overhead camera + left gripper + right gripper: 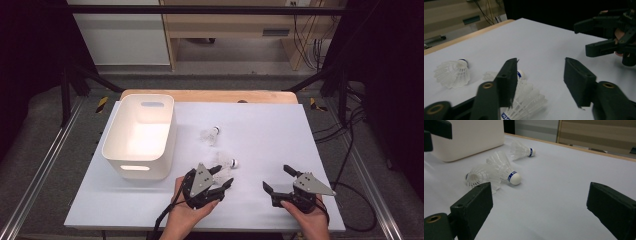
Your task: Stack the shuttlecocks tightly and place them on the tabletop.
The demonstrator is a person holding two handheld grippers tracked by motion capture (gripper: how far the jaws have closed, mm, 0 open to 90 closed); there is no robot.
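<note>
Shuttlecocks: we see three white feathered shuttlecocks on the white table (260,125). The near shuttlecock (529,100) lies just beyond our left gripper, with a second shuttlecock (477,176) touching it; the far shuttlecock (211,134) lies alone at 12 o'clock from them, near mid-table.

Left gripper (222,176): jaws apart, nothing clamped. In the left gripper view the near shuttlecock's skirt lies under the left-hand jaw; we cannot tell whether they touch.

Right gripper (279,179): jaws wide apart and empty, resting low over bare table at 3 o'clock from the left gripper, well apart from the shuttlecocks.

Bin (162,140): a white plastic bin with handle slots stands at 10 o'clock from the left gripper; its inside looks empty.

Work in hand: we judge the left gripper is about to pick up a shuttlecock, probably for the bin.

Risk: the two near shuttlecocks touch, so closing may catch both feather skirts or flick one away. A squeeze on the skirt rather than the cork could crush feathers, and the light shuttlecock could slip.
</note>
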